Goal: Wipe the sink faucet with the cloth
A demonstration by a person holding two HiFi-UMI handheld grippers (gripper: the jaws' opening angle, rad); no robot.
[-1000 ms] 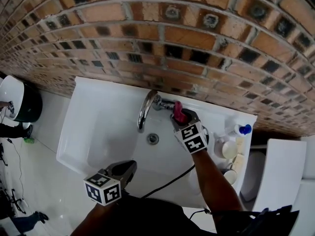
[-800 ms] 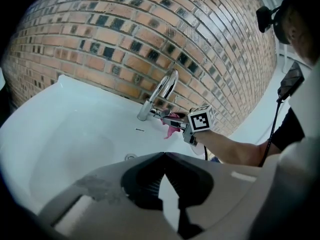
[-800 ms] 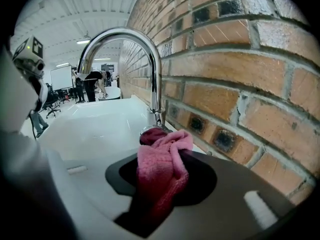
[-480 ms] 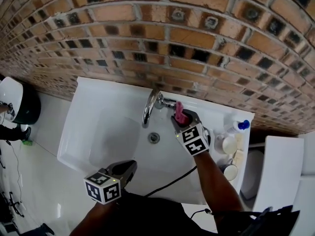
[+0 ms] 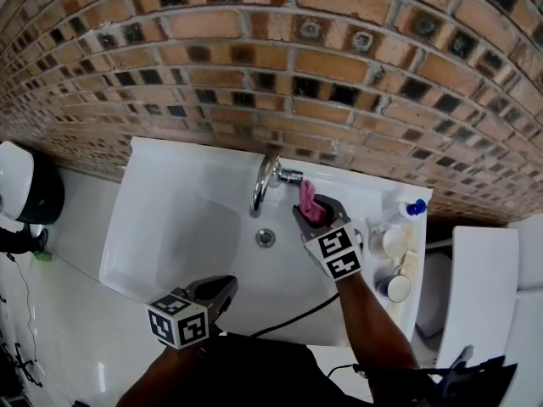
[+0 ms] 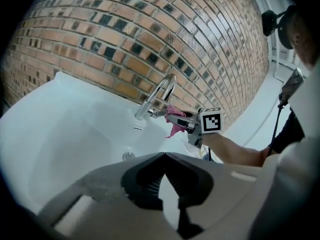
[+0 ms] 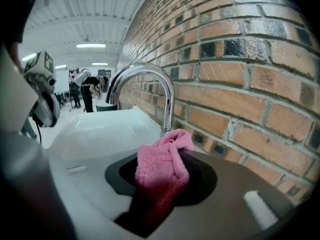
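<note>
- The right gripper (image 5: 315, 214) is pinching a bunched pink terry cloth (image 7: 161, 168) between its jaws, and the cloth's free end is sticking out past the jaw tips.
- In the head view this gripper is hovering over the rear right part of a white rectangular ceramic sink (image 5: 161, 227), with the person's forearm reaching in from the lower right.
- The cloth is sitting just beside the base of a curved chrome faucet (image 5: 261, 183), on its right side. Whether cloth and metal are touching cannot be told.
- The faucet is rising from the sink's back ledge and arching forward over the basin, above a round metal drain (image 5: 265, 237).
- The left gripper (image 6: 163, 157) is hanging low over the sink's front rim, well apart from the faucet. Its jaws are pressing together at the tips with nothing between them.
- A red-brown brick wall (image 5: 254, 75) is running directly behind the sink.
- On the sink's right ledge a white bottle with a blue cap (image 5: 412, 210) and two round white cups (image 5: 394, 244) are standing near one another.
- A black cable (image 5: 293, 312) is trailing across the sink's front edge towards the person.
</note>
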